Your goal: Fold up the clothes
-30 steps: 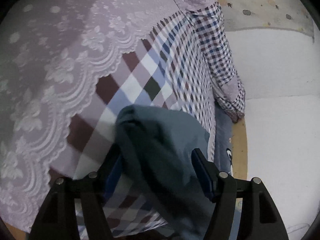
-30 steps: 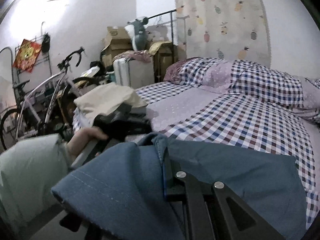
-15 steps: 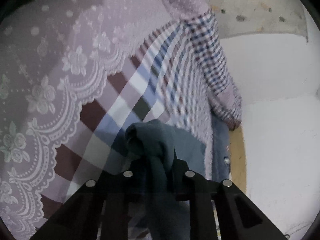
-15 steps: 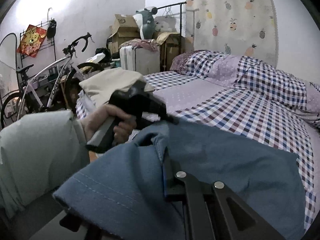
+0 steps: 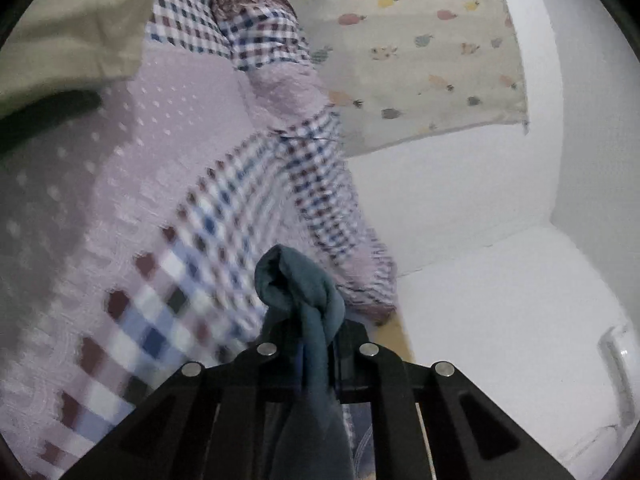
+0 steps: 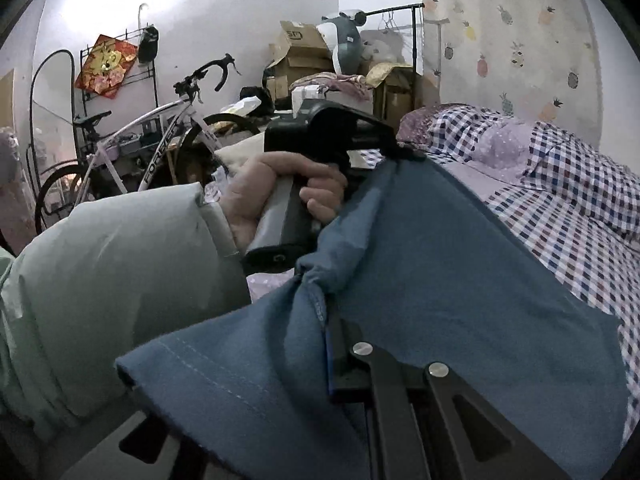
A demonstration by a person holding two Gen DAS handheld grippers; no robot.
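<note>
Both grippers have hold of one blue garment (image 6: 440, 280), which hangs stretched between them above the bed (image 6: 568, 216).

In the left wrist view, the left gripper (image 5: 316, 344) has its fingers clenched on a bunched knot of the blue cloth at lower centre of the frame; the knot bulges out above the fingertips and the rest trails down between the jaws toward the bottom edge. Behind it, blurred, the checked bedspread (image 5: 192, 272) runs from lower left to upper centre.

In the right wrist view, the right gripper (image 6: 336, 344) sits at lower centre with the cloth draped over it. Only one blue-padded finger (image 6: 330, 356) shows, pressed against the fabric just below a gathered pucker, and the fabric pulls taut from there, so I judge it grasping the garment, though the other finger is hidden. From that pucker a taut edge runs up to centre frame, where the person's hand (image 6: 276, 196) grips the handle of the left gripper. A hemmed edge (image 6: 200, 364) falls to lower left; the broad panel spreads to the right, over the bed.

So the held edge runs from lower centre to centre of the right wrist view, both grippers at its ends, and the loose body hangs on the bed side. Any fold turns on that line.
</note>
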